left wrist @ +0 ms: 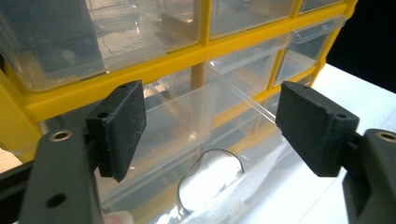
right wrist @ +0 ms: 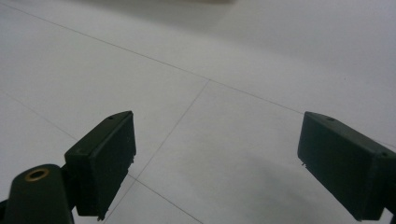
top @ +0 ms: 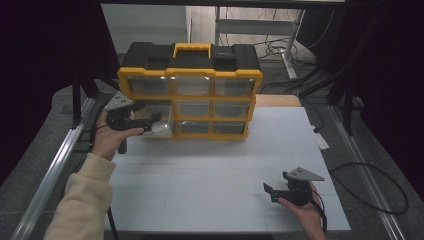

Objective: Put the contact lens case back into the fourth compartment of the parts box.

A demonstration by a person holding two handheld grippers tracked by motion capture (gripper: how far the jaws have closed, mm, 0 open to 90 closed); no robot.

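A yellow and black organiser (top: 190, 55) with several clear drawers stands at the back of the white table (top: 215, 170). A clear drawer (top: 164, 129) at its left side is pulled out. My left gripper (top: 158, 120) is at this drawer's front. In the left gripper view my left gripper (left wrist: 210, 126) is open, with the drawer (left wrist: 187, 116) and its rounded handle lip (left wrist: 210, 179) between the jaws; the pads do not press on it. My right gripper (top: 268, 192) rests low near the table's front right, open (right wrist: 217, 158) over bare table.
The organiser's yellow carry handle (top: 192, 49) is on its top. A metal rail (top: 55, 165) runs along the table's left side. Cables (top: 370, 185) lie on the floor to the right. White table surface (right wrist: 224, 70) stretches ahead of my right gripper.
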